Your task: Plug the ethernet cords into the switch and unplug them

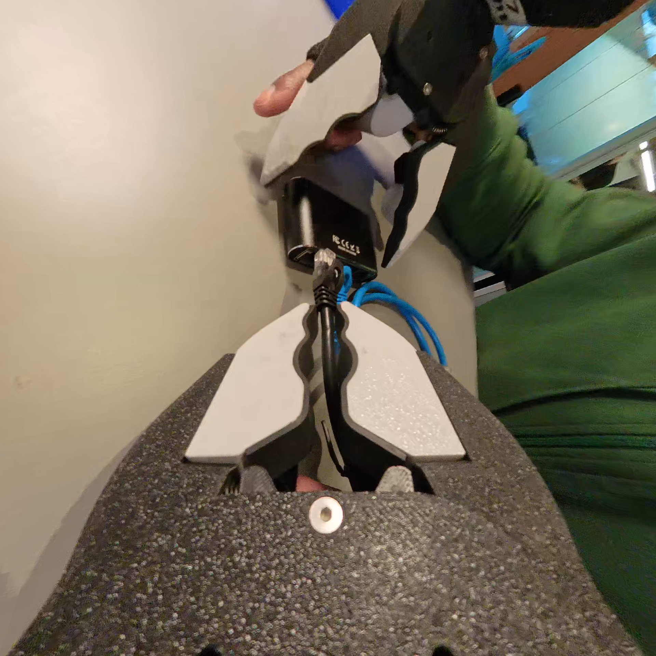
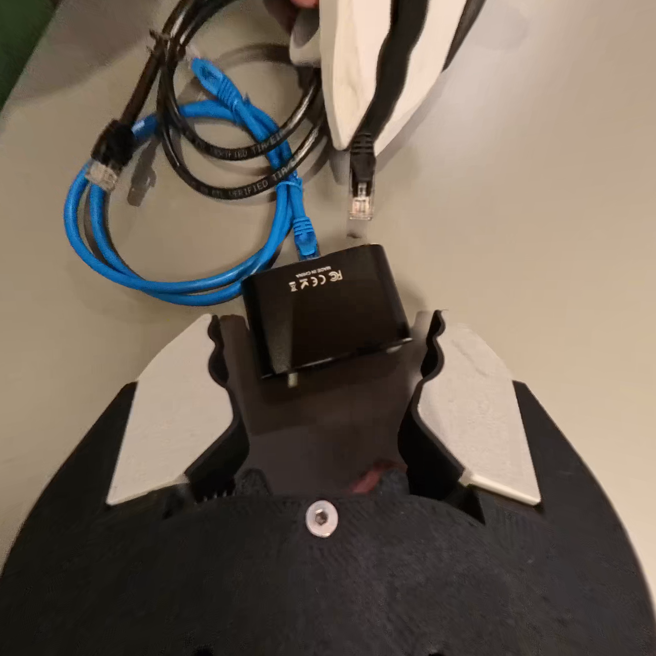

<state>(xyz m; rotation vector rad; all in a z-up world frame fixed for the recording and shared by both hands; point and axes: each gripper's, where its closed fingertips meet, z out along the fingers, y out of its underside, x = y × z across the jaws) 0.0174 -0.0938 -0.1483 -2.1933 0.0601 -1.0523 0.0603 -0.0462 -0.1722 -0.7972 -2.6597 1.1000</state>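
The black switch (image 2: 330,312) lies on the beige table, also in the left wrist view (image 1: 319,227). My right gripper (image 2: 323,317) is open, a finger on each side of the switch with gaps showing; it also shows in the left wrist view (image 1: 355,213). My left gripper (image 1: 326,309) is shut on the black ethernet cord (image 1: 328,355). Its clear plug (image 1: 324,261) hangs just outside a switch port; it also shows in the right wrist view (image 2: 362,198). A blue cord's plug (image 2: 304,238) sits in the switch.
Coiled blue cord (image 2: 106,262) and black cord (image 2: 230,149) lie on the table (image 2: 532,213) to the left of the switch, with a loose black plug (image 2: 106,156) and a loose blue plug (image 2: 209,76). A person's green sleeve (image 1: 532,230) is at the right. About 8 cm separates my left fingertips from my right.
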